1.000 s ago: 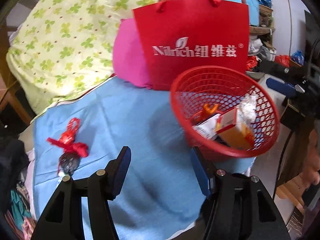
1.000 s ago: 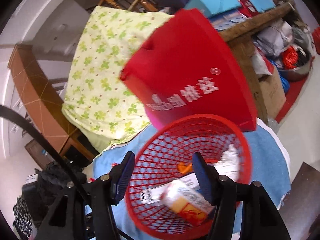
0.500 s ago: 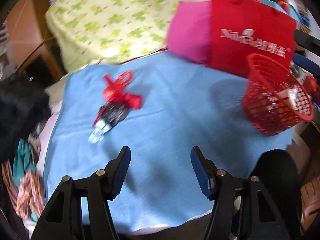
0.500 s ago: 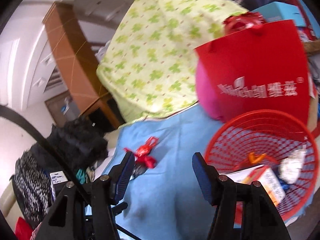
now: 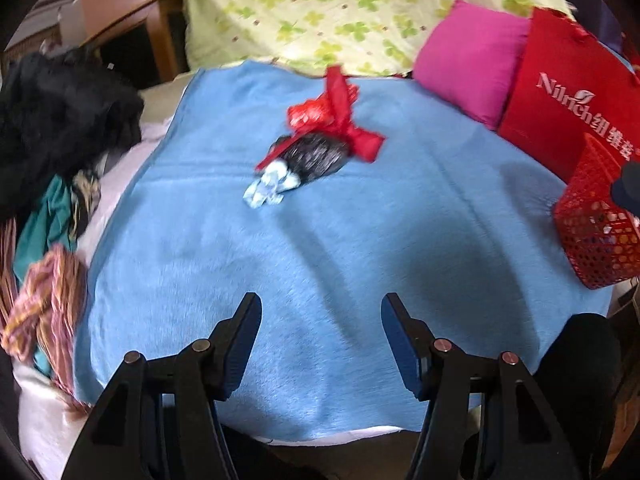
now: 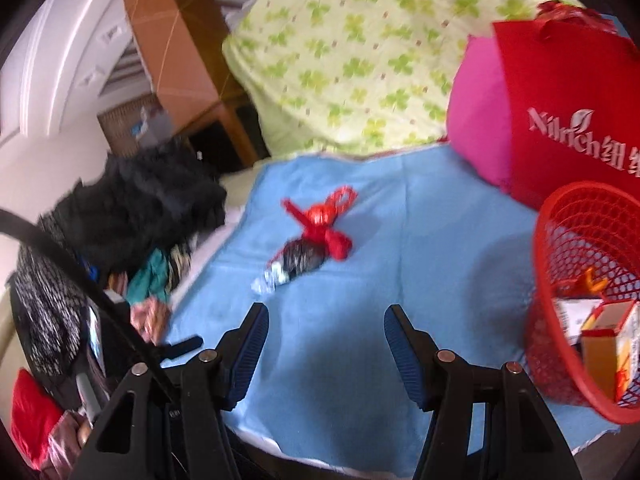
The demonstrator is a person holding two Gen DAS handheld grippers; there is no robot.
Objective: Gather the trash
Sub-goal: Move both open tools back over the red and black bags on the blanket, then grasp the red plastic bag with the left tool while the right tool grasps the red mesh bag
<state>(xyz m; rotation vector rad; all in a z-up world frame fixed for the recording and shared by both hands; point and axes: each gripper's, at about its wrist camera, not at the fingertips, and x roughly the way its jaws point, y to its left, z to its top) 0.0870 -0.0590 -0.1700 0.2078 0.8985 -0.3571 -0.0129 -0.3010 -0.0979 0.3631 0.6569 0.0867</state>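
Both views swing off the red basket point(image 6: 588, 320), part-filled at the blanket's point(image 5: 320, 260) right edge; left gripper point(image 5: 321, 332) and right gripper point(image 6: 326, 338) released, empty; I still must collect the ribboned wrapper point(image 5: 316, 144) near its far edge.

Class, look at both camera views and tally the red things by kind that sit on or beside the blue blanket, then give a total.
Red mesh basket: 1
Red paper bag: 1
Red ribbon on the dark wrapper: 1
Total: 3
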